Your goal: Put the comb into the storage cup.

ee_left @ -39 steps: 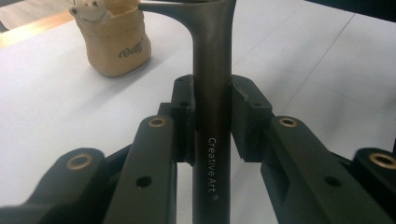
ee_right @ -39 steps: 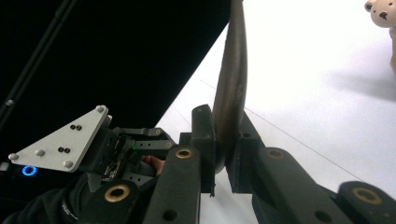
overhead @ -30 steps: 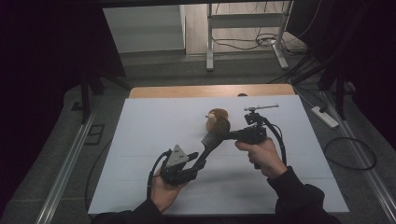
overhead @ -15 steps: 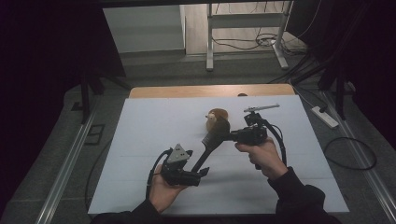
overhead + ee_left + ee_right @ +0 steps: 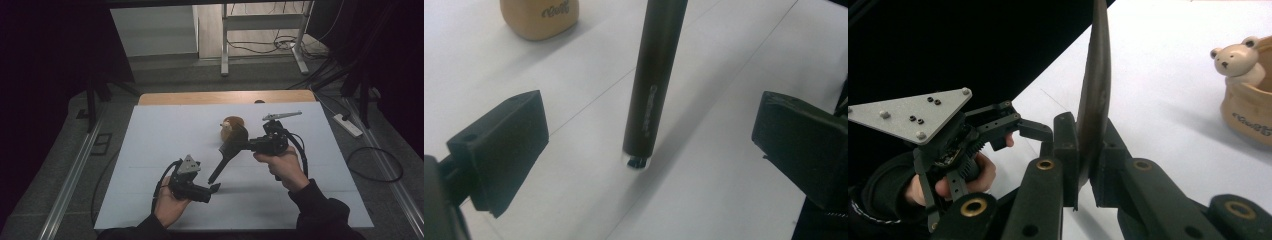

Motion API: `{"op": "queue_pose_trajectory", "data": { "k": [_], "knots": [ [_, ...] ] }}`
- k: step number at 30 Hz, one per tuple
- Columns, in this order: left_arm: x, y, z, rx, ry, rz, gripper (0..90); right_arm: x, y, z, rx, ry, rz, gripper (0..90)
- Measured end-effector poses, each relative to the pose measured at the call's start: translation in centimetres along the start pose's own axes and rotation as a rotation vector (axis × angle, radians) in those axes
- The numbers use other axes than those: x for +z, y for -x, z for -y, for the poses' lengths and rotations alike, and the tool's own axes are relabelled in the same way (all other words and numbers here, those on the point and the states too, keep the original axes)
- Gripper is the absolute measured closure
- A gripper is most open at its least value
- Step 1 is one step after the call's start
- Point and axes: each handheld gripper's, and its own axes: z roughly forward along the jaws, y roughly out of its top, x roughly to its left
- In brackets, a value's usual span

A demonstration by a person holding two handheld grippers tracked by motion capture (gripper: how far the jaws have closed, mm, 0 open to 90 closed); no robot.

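Right tool (image 5: pixel 245 145) grips brush (image 5: pixel 227 155) head — handle slants toward gaping left tool (image 5: pixel 212 188).

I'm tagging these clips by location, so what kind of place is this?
Probably a lab or workshop recording space, not a home: a white-covered table on a bare floor, loose cables and a power strip lying about, and a metal frame stand behind.

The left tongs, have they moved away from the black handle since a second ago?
Yes. The left tongs have slid down off the black handle toward the near table edge, their jaws just opening, nothing between them.
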Motion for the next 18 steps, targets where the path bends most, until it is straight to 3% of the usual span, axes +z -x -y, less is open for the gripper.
{"op": "queue_pose_trajectory", "data": {
  "k": [12,18],
  "knots": [
    [-1.5,-1.6,0.5,-0.032,0.027,0.04,2.0,-0.5,0.0,-0.1,-0.05,0.023,0.007,83.3],
    [-2.3,-2.4,0.8,-0.051,0.047,0.077,1.9,-0.6,0.0,-0.1,-0.049,0.029,0.012,83.3]
  ]
}}
